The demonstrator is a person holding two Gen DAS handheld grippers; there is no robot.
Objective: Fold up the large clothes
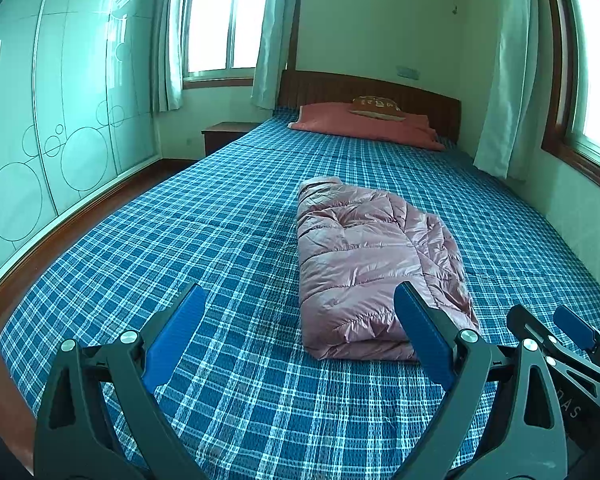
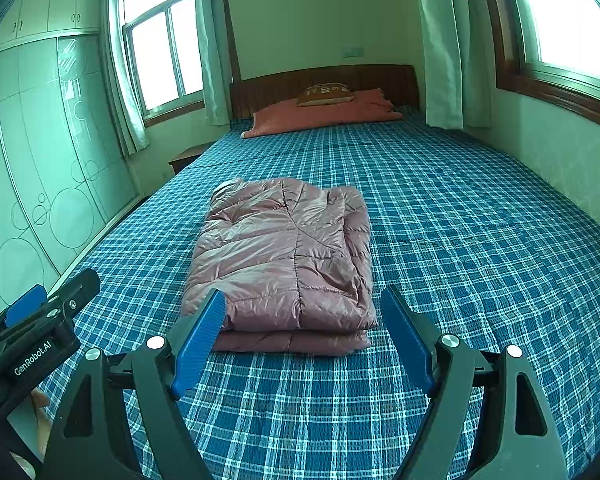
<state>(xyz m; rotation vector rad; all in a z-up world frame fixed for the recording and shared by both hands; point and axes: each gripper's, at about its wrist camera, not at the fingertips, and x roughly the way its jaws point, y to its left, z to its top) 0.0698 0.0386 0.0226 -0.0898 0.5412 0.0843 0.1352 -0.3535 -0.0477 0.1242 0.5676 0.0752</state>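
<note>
A pink quilted down jacket (image 1: 364, 264) lies folded into a compact rectangle on the blue plaid bed (image 1: 180, 240). It also shows in the right wrist view (image 2: 284, 260). My left gripper (image 1: 300, 300) is open and empty, held above the bed just short of the jacket's near left corner. My right gripper (image 2: 302, 304) is open and empty, its fingers spread either side of the jacket's near edge without touching it. The right gripper also shows at the right edge of the left wrist view (image 1: 572, 332), and the left gripper at the left edge of the right wrist view (image 2: 32, 312).
A salmon pillow (image 1: 364, 124) with a small brown cushion (image 1: 376, 106) lies at the wooden headboard. A glass-door wardrobe (image 1: 60, 120) stands at the left, a nightstand (image 1: 224, 136) beside the bed, and curtained windows (image 1: 228, 20) behind and at the right.
</note>
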